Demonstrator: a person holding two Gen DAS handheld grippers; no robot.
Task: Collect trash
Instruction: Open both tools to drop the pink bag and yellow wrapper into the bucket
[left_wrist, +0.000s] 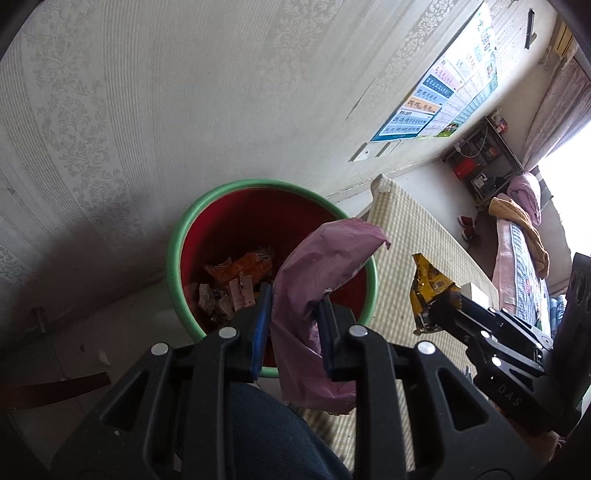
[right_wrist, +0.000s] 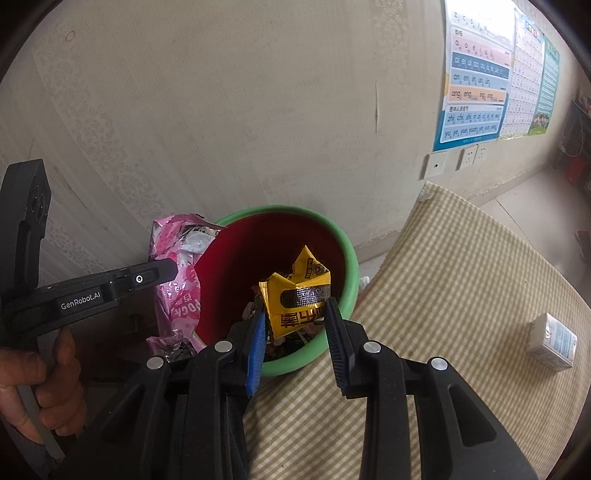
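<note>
A red bin with a green rim (left_wrist: 177, 240) (right_wrist: 347, 254) stands against the wall and holds several crumpled wrappers (left_wrist: 236, 284). My left gripper (left_wrist: 295, 299) is shut on a pink plastic wrapper (left_wrist: 314, 273) that hangs over the bin's right side. The same pink wrapper (right_wrist: 177, 295) shows left of the bin in the right wrist view. My right gripper (right_wrist: 295, 308) is shut on a yellow snack wrapper (right_wrist: 295, 291) over the bin's mouth. In the left wrist view that yellow wrapper (left_wrist: 430, 291) hangs over the checked cloth, right of the bin.
A table with a beige checked cloth (right_wrist: 461, 295) (left_wrist: 413, 240) lies right of the bin, with a small white box (right_wrist: 552, 341) on it. A person's hand (right_wrist: 40, 384) holds the left tool. Posters (right_wrist: 476, 74) and wall sockets (right_wrist: 469, 157) are on the wall. A dark trouser leg (left_wrist: 266, 432) is below.
</note>
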